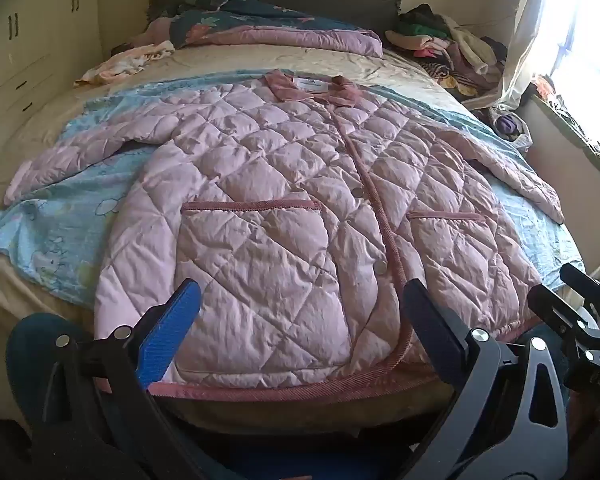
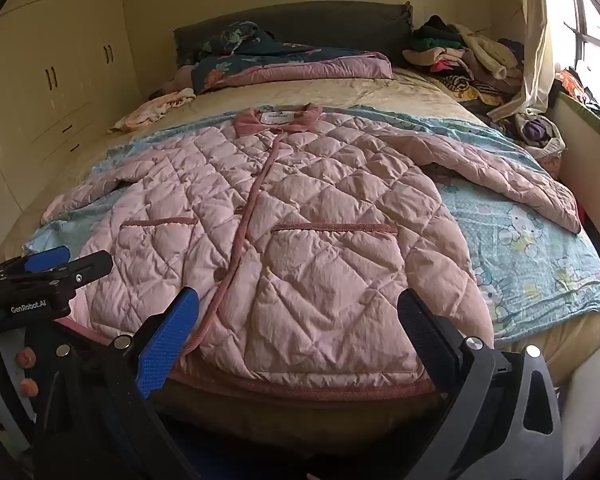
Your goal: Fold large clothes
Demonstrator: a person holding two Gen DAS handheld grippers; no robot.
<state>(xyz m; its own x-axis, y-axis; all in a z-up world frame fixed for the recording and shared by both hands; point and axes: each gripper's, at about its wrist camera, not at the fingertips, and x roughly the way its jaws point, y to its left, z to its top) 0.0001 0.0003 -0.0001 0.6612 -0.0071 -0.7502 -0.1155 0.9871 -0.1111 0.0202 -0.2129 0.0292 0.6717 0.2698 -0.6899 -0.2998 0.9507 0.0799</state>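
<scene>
A large pink quilted jacket (image 1: 284, 208) (image 2: 300, 220) lies flat and face up on the bed, collar at the far end, both sleeves spread out to the sides, hem at the near bed edge. My left gripper (image 1: 300, 308) hovers open above the hem's left half, nothing between its fingers. My right gripper (image 2: 298, 316) hovers open above the hem's right half, also holding nothing. The left gripper (image 2: 56, 264) shows at the left edge of the right wrist view; the right gripper (image 1: 568, 300) shows at the right edge of the left wrist view.
A light blue cartoon sheet (image 2: 540, 256) lies under the jacket on the beige bed (image 1: 228, 60). A folded dark floral quilt (image 1: 260, 24) sits by the headboard. A heap of clothes (image 2: 468, 60) fills the far right corner near the window. Wardrobes (image 2: 60, 68) stand left.
</scene>
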